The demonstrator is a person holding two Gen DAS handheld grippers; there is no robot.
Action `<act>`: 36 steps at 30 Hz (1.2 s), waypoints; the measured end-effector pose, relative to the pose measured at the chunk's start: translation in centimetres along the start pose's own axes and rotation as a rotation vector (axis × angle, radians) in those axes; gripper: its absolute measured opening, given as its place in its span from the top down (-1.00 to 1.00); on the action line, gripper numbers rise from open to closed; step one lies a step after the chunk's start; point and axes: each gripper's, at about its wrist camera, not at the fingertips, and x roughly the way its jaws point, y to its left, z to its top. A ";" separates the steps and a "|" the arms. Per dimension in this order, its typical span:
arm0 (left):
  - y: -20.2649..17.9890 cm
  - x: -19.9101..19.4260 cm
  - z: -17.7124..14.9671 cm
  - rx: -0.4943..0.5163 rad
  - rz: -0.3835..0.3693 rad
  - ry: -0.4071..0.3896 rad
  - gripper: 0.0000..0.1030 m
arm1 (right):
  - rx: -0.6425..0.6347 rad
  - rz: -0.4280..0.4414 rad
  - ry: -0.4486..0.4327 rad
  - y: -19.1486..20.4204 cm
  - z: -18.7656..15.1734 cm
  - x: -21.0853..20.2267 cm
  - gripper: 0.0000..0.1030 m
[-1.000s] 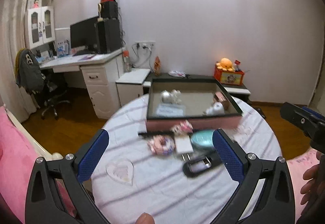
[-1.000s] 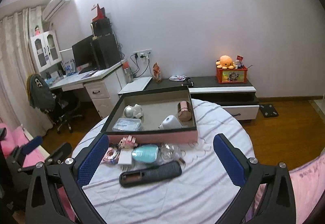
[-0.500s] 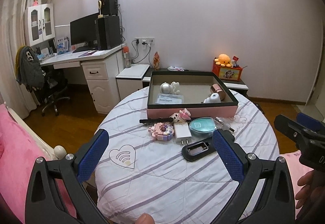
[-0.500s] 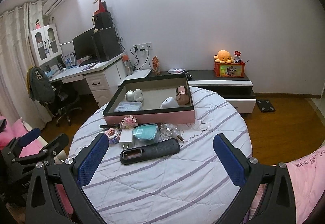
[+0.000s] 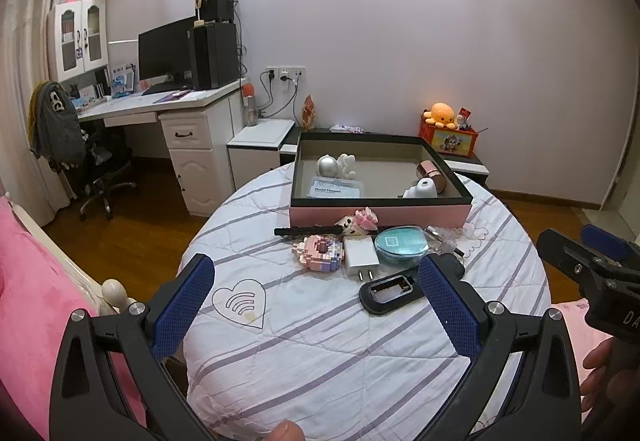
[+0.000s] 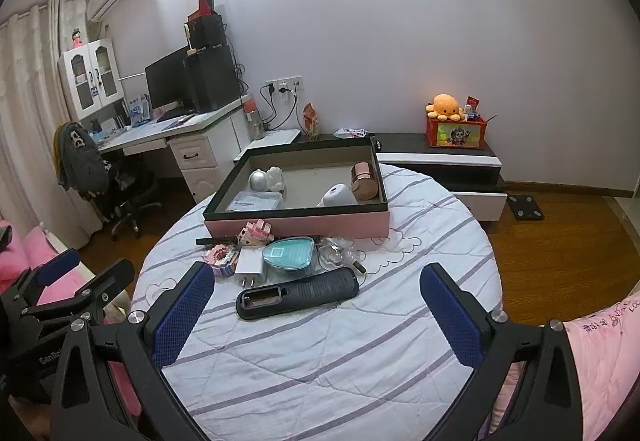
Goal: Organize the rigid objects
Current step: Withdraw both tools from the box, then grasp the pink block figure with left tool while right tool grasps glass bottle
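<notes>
A pink box (image 5: 380, 215) (image 6: 296, 227) with a dark rim stands at the far side of the round table (image 5: 320, 353) (image 6: 340, 353); it holds a silver ball, a white figure, a rose-gold can and a clear case. In front of it lie a black remote-like device (image 5: 394, 291) (image 6: 298, 299), a teal case (image 5: 400, 245) (image 6: 290, 255), a white plug (image 5: 362, 253) (image 6: 250, 265), pink block toys (image 5: 320, 251) (image 6: 218, 257) and a black pen (image 5: 308, 231). My left gripper (image 5: 316, 309) and right gripper (image 6: 318, 321) are both open and empty, held above the near table.
A desk with monitor (image 5: 164, 57) and office chair (image 5: 80, 145) stand at the left. A low cabinet with an orange plush (image 6: 444, 105) is behind the table. Pink bedding (image 5: 36, 301) borders both sides. The right gripper shows in the left wrist view (image 5: 592, 269).
Both grippers have pulled back and tilted slightly; the table and objects now sit a little farther and lower in view. No object moved.
</notes>
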 end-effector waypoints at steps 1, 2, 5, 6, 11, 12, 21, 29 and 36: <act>0.1 0.2 -0.1 -0.002 -0.001 0.004 -1.00 | 0.000 -0.001 0.003 -0.1 0.0 0.1 -1.00; 0.2 0.5 -0.2 -0.005 0.001 0.009 -1.00 | 0.001 -0.001 0.006 -0.2 0.0 0.3 -1.00; 0.5 1.4 -0.5 -0.013 0.009 0.027 -1.00 | 0.004 -0.003 0.016 -0.4 -0.1 0.8 -1.00; 0.7 1.7 -0.6 -0.019 0.009 0.034 -1.00 | 0.002 -0.003 0.019 -0.4 -0.1 0.9 -1.00; 0.8 3.6 -1.0 -0.009 0.007 0.070 -1.00 | 0.005 -0.008 0.042 -0.9 -0.2 2.2 -1.00; 0.8 3.9 -1.0 -0.007 0.003 0.075 -1.00 | 0.008 -0.011 0.048 -1.0 -0.2 2.5 -1.00; 1.6 9.3 -1.3 0.001 0.003 0.132 -1.00 | -0.003 -0.046 0.106 -2.4 0.5 6.6 -1.00; 1.9 15.9 -1.9 0.009 -0.001 0.231 -1.00 | -0.020 -0.101 0.215 -4.3 0.5 12.7 -1.00; 1.6 20.6 -2.3 -0.002 -0.001 0.300 -1.00 | -0.052 -0.099 0.290 -4.8 0.3 17.4 -1.00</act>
